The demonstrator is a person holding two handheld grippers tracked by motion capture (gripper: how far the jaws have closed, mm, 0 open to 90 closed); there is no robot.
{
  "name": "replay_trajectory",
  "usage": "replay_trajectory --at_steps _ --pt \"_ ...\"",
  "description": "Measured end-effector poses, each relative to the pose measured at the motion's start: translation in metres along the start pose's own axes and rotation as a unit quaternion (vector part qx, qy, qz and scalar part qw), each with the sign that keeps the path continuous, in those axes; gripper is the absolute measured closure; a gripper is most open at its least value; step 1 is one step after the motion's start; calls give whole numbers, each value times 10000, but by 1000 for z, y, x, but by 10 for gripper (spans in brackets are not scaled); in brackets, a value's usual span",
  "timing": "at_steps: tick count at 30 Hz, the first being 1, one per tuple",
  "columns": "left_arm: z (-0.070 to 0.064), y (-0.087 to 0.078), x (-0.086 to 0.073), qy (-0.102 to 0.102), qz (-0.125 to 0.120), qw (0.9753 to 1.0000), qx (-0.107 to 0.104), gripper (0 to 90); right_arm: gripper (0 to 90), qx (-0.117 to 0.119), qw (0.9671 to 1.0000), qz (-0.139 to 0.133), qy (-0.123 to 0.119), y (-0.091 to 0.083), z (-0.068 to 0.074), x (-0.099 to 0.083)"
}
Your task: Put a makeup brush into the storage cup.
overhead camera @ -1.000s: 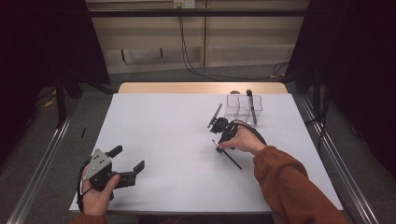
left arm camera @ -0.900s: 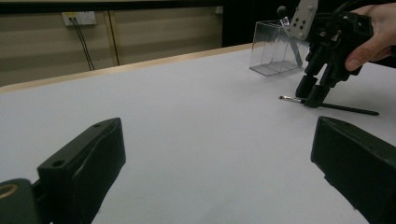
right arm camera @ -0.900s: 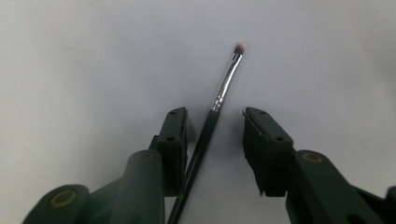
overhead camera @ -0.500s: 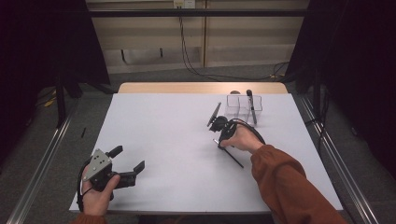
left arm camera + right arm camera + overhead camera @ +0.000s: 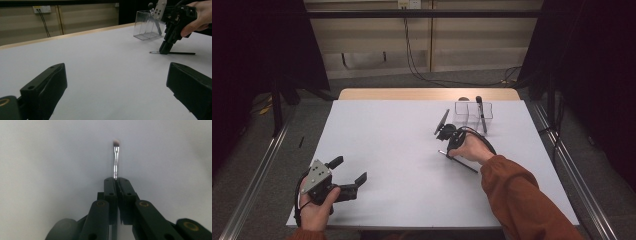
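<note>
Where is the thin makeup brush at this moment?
In the high view the makeup brush lies on the white table, right of centre, pinched by the right hand-held gripper, just in front of the clear plastic box.

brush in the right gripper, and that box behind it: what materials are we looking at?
Brush: shiny silver ferrule, likely metal, going by its highlights; short dark tuft with pale tips, fibre type unclear; thin black handle, plastic or lacquered wood, can't tell. Box: clear rigid plastic, probably acrylic, since the wall shows straight through. Right gripper is shut on the brush.
</note>
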State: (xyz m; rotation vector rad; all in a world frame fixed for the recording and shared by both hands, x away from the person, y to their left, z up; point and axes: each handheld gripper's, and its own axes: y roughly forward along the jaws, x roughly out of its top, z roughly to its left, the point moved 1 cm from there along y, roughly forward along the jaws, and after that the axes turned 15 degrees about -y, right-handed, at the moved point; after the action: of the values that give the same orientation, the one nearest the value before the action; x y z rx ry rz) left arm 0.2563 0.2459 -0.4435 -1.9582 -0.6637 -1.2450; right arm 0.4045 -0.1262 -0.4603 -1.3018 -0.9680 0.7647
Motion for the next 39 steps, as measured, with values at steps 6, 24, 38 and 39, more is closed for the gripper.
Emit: replay_trajectory --at_steps 6,24,38,39 --pt "0 0 0 13 -5 10000 -4 31 867 63 10000 -62 34 -2 -1 -4" --pt "1 -1 0 -49 -37 10000 40 26 867 9 9971 -750 108 -24 -2 -16" --pt "2 0 0 -33 -1 10000 25 26 867 -284 9806 -1938 116 -44 5 -35" --pt "2 0 0 -33 -5 10000 25 26 867 -316 9782 -2042 186 -45 5 -37"
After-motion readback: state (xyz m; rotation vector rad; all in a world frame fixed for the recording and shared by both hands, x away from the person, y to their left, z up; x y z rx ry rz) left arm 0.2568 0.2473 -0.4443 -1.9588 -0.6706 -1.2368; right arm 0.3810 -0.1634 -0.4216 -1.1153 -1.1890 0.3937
